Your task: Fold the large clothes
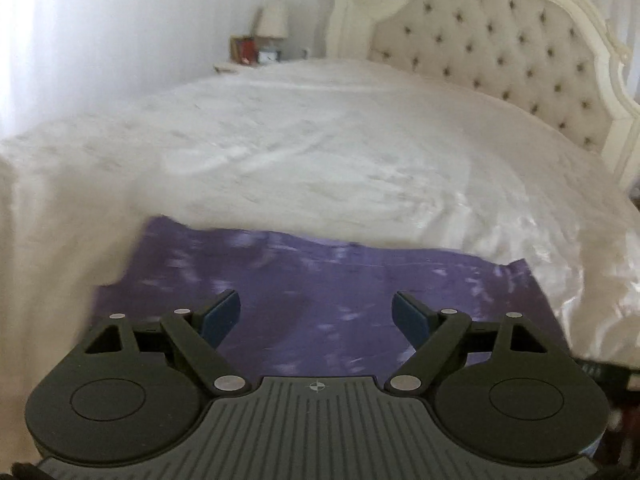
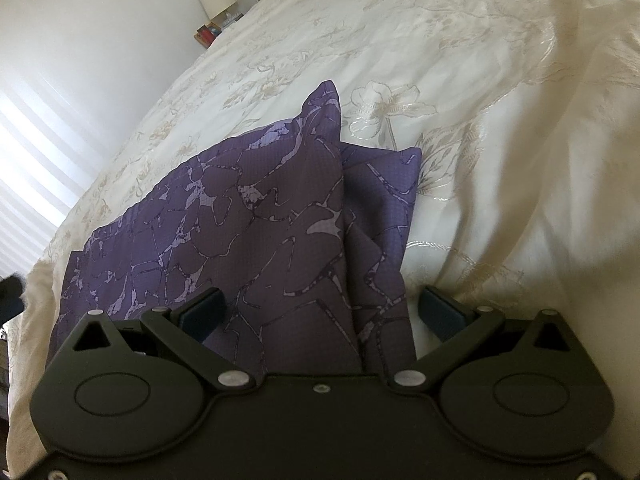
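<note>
A cream embroidered bedspread (image 1: 320, 140) covers the bed; a tufted headboard (image 1: 500, 48) and a lamp (image 1: 273, 20) stand behind.

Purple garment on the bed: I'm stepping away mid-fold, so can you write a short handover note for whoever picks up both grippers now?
Left gripper: jaws apart, holding nothing, above the purple garment.
Right gripper: jaws wide, cloth between them but not pinched.
Garment lies partly folded near the edge of the bed, one layer over another, a corner sticking up.
Left to do: flatten that corner and finish the folds.
</note>
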`<state>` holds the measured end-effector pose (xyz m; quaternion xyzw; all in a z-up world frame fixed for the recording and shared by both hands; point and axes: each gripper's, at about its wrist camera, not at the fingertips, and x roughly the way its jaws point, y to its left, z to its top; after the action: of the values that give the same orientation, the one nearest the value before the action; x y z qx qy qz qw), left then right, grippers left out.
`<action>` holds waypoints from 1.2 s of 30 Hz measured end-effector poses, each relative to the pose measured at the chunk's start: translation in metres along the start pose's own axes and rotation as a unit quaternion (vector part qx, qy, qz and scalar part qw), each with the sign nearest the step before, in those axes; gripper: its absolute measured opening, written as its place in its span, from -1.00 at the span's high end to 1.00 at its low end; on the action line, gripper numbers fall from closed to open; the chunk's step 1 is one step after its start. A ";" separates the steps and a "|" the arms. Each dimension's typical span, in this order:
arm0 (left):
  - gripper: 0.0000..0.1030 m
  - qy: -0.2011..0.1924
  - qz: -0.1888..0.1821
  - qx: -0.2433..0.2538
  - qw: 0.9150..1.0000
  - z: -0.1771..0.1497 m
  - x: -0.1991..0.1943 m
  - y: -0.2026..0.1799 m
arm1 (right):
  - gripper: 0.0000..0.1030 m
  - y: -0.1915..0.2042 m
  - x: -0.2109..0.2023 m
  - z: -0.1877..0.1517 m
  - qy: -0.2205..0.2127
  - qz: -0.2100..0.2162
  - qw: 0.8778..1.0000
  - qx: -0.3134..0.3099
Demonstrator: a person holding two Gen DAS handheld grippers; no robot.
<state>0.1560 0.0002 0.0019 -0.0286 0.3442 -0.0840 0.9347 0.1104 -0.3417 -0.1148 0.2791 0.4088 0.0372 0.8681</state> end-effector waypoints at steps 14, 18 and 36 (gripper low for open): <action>-0.60 0.068 0.041 0.044 0.996 -0.010 0.076 -0.033 | -1.00 0.000 0.000 0.000 -0.003 -0.001 1.000 -0.001; -0.61 0.083 0.047 0.058 0.994 -0.020 0.091 -0.033 | -1.00 0.000 0.000 0.001 -0.004 -0.002 1.000 -0.001; -0.02 0.055 0.011 0.067 0.996 -0.043 0.044 -0.024 | -1.00 0.000 0.003 0.001 -0.010 -0.004 1.000 -0.008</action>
<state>0.1580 -0.0313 -0.0568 0.0428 0.3890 -0.0984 0.9150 0.1132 -0.3414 -0.1161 0.2710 0.4010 0.0346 0.8744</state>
